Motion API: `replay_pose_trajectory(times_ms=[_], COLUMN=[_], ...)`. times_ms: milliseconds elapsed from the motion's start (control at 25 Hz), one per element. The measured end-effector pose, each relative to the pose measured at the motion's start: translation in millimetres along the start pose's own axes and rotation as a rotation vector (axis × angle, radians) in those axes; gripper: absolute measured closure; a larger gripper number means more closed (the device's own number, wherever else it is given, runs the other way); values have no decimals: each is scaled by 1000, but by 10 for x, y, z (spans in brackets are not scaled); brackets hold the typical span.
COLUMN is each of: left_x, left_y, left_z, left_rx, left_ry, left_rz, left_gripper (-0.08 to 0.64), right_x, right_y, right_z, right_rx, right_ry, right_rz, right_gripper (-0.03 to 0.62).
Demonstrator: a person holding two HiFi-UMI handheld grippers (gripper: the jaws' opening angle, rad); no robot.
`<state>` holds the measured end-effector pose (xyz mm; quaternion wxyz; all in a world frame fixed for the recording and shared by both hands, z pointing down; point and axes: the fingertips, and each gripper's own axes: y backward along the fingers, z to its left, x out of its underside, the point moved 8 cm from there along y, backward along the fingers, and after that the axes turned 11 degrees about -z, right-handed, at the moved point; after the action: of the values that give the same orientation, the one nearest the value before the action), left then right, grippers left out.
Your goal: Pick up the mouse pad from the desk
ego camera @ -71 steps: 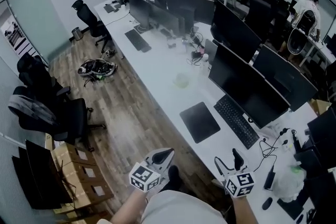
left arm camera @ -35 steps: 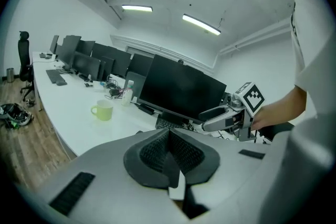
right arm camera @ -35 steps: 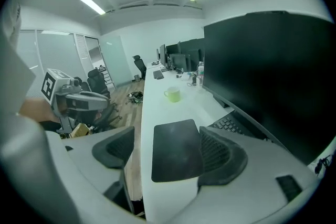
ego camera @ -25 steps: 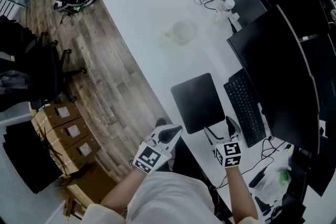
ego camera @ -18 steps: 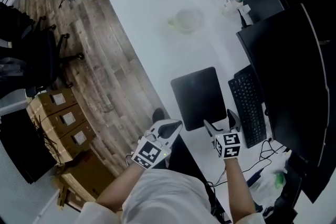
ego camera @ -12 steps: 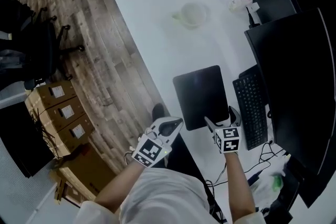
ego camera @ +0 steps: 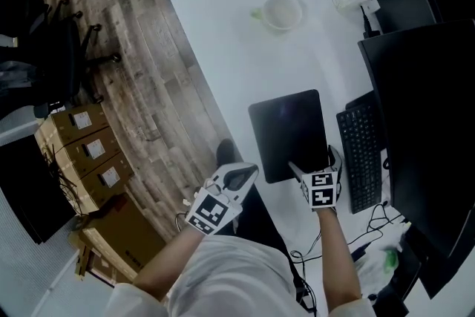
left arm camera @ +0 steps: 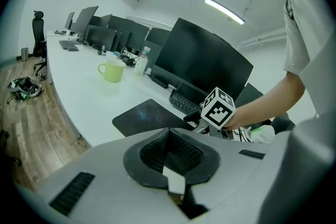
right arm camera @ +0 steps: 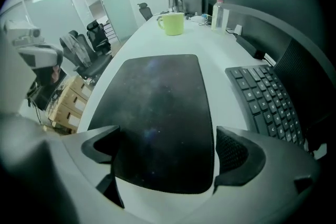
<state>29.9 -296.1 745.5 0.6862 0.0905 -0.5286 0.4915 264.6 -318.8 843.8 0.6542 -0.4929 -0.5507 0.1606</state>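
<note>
Near the front edge of the white desk (ego camera: 215, 18), the black mouse pad (ego camera: 288, 131) lies flat, just left of the keyboard (ego camera: 362, 159). A green mug (ego camera: 282, 12) stands farther along the desk. The right gripper (ego camera: 313, 162) points steeply down over the mouse pad's near end. Its jaws have just been opening and are spread wide, with that near end between them, unpinched. The left gripper (ego camera: 239, 176) hangs off the desk's front edge over the wooden floor (ego camera: 148, 100), jaws pressed together on nothing.

White shirt (ego camera: 237, 282); left hand-held gripper (ego camera: 241, 175), right hand-held gripper (ego camera: 313, 162): grey, black-padded, marker cubes (ego camera: 210, 214).
</note>
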Motion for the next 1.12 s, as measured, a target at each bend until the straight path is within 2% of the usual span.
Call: replay_pose_trajectory(times_ms=[320, 640, 880, 960, 1120], left_x=[31, 58, 25, 7, -42], left_y=[21, 157, 334, 405, 540], left_z=[-10, -30, -40, -54, -72], left_rx=[-5, -14, -30, -32, -31], left_ry=[7, 6, -6, -7, -17], left_rz=[3, 6, -3, -6, -17], left_gripper=[543, 543, 543, 543, 543], right_x=[-6, -23, -9, -1, -17], right_y=[18, 24, 57, 66, 83], right_z=[65, 137, 339, 433, 569], right_rx=[8, 3, -15, -28, -25], right_ry=[27, 28, 26, 29, 44], right_rz=[-8, 7, -7, -10, -27], right_gripper=[47, 123, 307, 399, 497])
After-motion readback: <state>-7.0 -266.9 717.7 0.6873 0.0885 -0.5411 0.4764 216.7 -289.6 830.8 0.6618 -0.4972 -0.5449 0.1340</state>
